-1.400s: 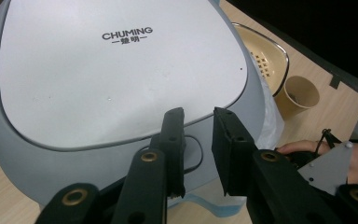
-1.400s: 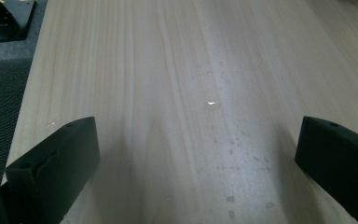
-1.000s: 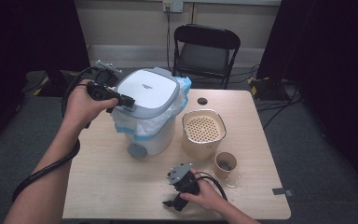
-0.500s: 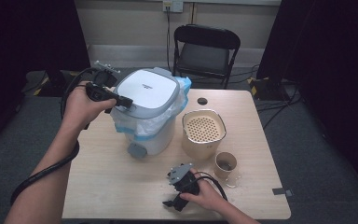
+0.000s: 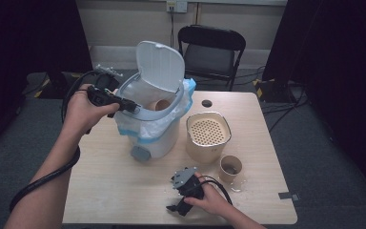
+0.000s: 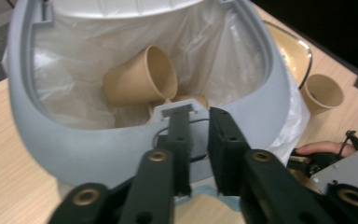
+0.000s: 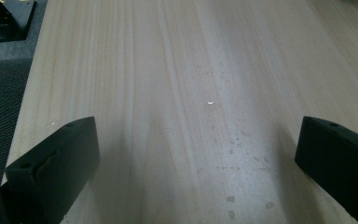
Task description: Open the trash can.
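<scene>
At the centre of the high view stands a white plastic bin (image 5: 155, 129) on a pale wood-grain bench (image 5: 109, 186), its rounded lid (image 5: 159, 64) tipped up and back, a thin translucent liner bag (image 5: 176, 119) with a blue hem spilling over its sides. Around the mouth runs a smooth grey plastic rim (image 6: 135, 144). The left gripper (image 5: 124, 104), upper left of the frame, rests its black jaws at the front of that rim; the jaws are nearly closed with a narrow gap, have just been opening a little, and sit against a small grey tab on the rim, though whether they pinch it cannot be told. Inside the bag lie brown paper cups (image 6: 142, 79), matte and cone-shaped, one tilted on its side. To the right of the bin sits a beige squarish container (image 5: 208, 136) with a perforated top, and just below it an upright paper cup (image 5: 230, 168). Lower centre, the right gripper (image 5: 180, 207) lies on the bench under a hand, its jaws wide apart and holding nothing, bare speckled wood between them. Behind the bench stands a black folding chair (image 5: 212, 47).
</scene>
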{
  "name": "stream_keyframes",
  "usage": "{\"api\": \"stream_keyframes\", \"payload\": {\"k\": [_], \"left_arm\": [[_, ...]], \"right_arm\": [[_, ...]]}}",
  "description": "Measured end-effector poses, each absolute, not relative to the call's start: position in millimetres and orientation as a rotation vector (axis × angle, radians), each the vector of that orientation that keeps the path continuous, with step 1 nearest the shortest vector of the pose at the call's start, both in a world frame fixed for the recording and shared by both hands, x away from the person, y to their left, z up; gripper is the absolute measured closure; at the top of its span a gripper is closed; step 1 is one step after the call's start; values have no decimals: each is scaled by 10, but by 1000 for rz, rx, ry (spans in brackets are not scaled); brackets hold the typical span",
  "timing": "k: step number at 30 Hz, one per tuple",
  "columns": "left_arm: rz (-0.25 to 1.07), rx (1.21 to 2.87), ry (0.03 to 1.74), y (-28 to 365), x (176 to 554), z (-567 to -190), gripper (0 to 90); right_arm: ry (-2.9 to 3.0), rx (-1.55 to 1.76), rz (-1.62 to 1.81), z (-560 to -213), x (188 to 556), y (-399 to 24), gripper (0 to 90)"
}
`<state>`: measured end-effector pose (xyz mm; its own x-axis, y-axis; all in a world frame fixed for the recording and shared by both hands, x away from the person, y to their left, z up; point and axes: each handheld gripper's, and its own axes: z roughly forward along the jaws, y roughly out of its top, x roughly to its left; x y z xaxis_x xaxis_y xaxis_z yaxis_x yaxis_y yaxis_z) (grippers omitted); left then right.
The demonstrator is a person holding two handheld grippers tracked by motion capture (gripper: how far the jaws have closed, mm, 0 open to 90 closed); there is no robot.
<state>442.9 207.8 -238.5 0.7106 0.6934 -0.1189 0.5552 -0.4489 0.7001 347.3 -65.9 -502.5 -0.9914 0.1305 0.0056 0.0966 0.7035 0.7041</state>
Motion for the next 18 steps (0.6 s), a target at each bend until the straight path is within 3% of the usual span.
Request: {"api": "stream_keyframes", "payload": {"k": [6, 18], "left_arm": [[184, 2113, 909, 2094, 4364, -2434, 655], [213, 2070, 825, 2150, 4184, -2548, 444]], "right_arm": [[2858, 188, 1177, -5025, 3474, -659, 0], [2855, 186, 1179, -5025, 3476, -658, 0]]}}
